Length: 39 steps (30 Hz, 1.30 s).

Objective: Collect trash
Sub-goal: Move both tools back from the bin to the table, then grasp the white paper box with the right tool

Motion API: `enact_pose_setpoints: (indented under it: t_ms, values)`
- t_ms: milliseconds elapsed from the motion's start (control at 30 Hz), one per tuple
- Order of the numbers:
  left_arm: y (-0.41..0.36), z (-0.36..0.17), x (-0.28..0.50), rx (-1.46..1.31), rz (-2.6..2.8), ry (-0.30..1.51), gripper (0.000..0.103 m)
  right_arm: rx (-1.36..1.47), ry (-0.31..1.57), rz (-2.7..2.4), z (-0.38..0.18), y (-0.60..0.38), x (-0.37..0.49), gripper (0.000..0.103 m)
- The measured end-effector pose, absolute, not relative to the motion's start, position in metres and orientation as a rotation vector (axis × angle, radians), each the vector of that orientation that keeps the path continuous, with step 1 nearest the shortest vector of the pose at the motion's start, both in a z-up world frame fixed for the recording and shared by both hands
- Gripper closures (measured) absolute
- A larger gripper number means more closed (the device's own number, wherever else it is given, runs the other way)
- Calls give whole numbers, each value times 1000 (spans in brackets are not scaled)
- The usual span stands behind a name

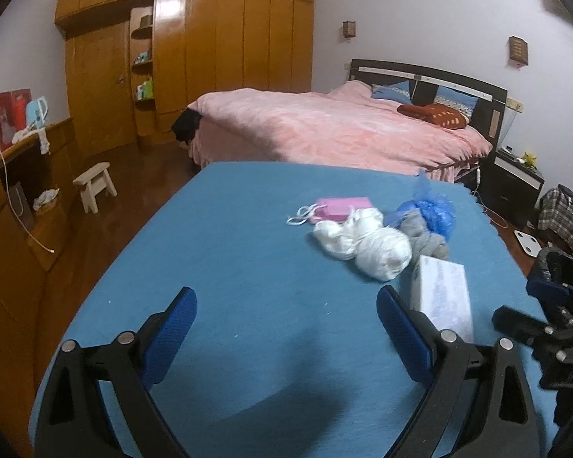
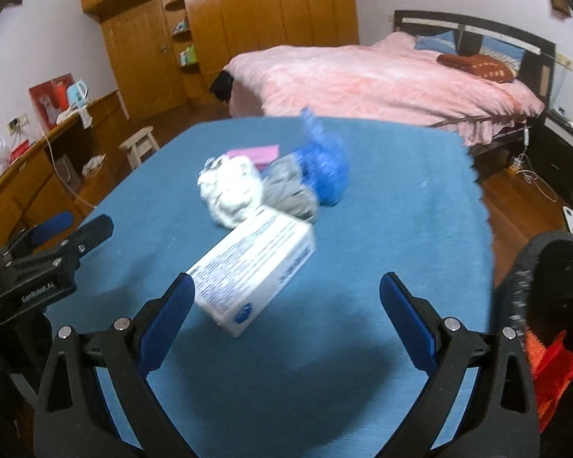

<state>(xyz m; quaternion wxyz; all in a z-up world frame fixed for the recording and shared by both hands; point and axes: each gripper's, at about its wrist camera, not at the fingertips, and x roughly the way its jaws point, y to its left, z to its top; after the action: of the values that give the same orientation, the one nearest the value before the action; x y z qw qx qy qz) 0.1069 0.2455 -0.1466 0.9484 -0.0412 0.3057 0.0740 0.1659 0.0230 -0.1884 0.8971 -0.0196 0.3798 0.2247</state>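
Left gripper [image 1: 286, 305] over blue table [image 1: 217, 236], fingers apart, nothing between them. Right gripper [image 2: 286, 297] likewise spread wide, empty, hanging above the table's near part.

Trash clustered mid-table, toward the far right: white box [image 2: 254, 267] nearest, lying flat, just ahead of right gripper's left finger [image 2: 168, 324]; touching or not, cannot tell. Behind box: white wad [image 1: 363, 240], grey wad [image 1: 426, 236], blue bag [image 1: 431, 210], pink pack [image 1: 343, 206], all bunched together, touching or nearly so.

Seen from left wrist only: white cord loop [image 1: 300, 217] at pink pack's left end; box partly hidden behind own right finger [image 1: 405, 332]; right gripper at right edge. Seen from right wrist only: box's full printed face, text blurred; left gripper at left edge; orange mesh [image 2: 550, 366] and dark fuzzy thing [image 2: 554, 274] at right edge, unclear what. Right wrist view motion-blurred.

Pink bed [image 1: 343, 126] and wardrobe [image 1: 210, 45] beyond the table, stool [image 1: 95, 185] on floor left.
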Motion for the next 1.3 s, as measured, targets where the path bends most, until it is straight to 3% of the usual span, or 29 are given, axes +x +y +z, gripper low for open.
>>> enact_pose_setpoints:
  t_ms: [467, 900, 1300]
  values:
    - [252, -156, 105, -123, 154, 640, 10, -137, 879, 451, -215, 40, 176, 8]
    - [242, -159, 107, -117, 142, 650, 10, -123, 858, 321, -208, -8, 184, 8]
    - [246, -157, 108, -121, 160, 648, 10, -82, 816, 398, -205, 38, 192, 8]
